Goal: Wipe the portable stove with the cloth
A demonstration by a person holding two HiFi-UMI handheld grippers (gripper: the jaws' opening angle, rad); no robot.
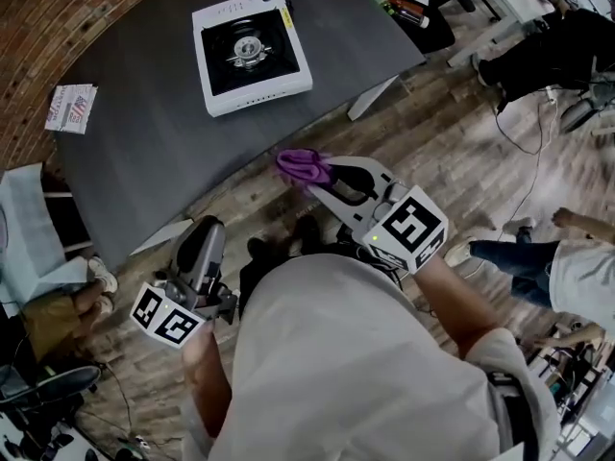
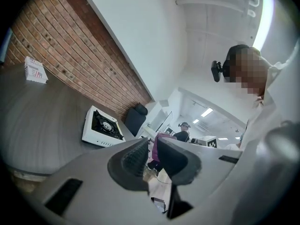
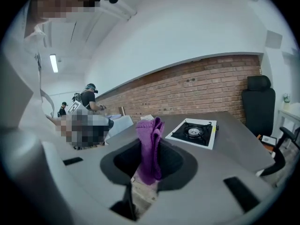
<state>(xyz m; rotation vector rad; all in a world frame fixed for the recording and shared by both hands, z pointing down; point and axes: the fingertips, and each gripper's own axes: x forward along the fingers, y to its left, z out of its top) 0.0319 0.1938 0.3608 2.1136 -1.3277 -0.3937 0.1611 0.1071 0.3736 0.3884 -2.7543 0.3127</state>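
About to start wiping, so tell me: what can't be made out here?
Dirt on the stove: too small, every view.
Lower end of the cloth: buried in the right gripper's tongs, right gripper view.
Print on the packet: too small, head view.

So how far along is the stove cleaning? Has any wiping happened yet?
Done: the purple cloth is picked up, pinched in the right claw. In hand: it is held over the floor, short of the table. Left: seemingly the wiping itself; the stove sits on the table with nothing touching it. The left claw holds nothing, jaws slightly apart.
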